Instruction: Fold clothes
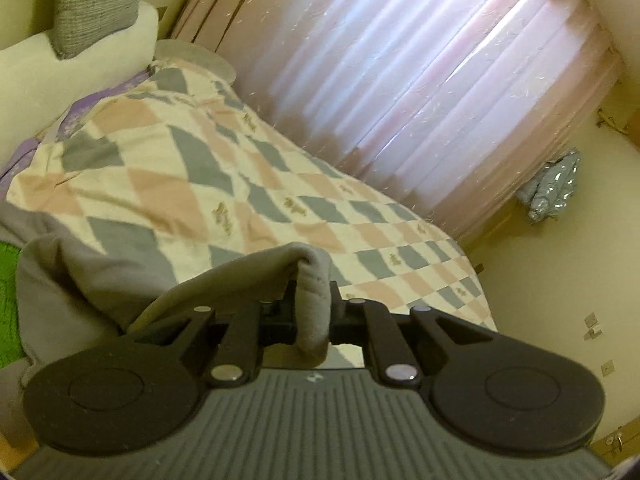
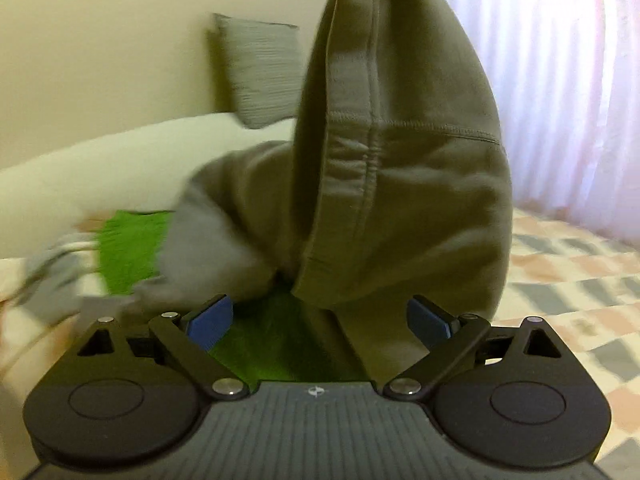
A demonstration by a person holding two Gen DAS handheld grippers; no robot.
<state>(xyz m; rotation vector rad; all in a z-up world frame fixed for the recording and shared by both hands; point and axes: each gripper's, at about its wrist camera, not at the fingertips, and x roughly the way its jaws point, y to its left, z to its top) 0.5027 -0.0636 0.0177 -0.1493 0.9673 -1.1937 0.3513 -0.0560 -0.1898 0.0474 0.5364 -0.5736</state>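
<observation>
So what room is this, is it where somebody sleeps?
Most likely a bedroom. There is a bed with a checkered quilt, a grey cushion propped at its head, and long pink curtains beside the bed.

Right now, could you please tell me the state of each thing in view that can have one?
Left gripper: jaws shut on a bunched edge of the grey garment.
Right gripper: jaws wide open, nothing pressed between them.
Grey garment: lifted, hanging in a drape, lower part still on the bed.
Green cloth: lying on the bed, partly under the garment.
Checked bedcover: spread out, lightly rumpled.
Curtain: drawn shut.
</observation>
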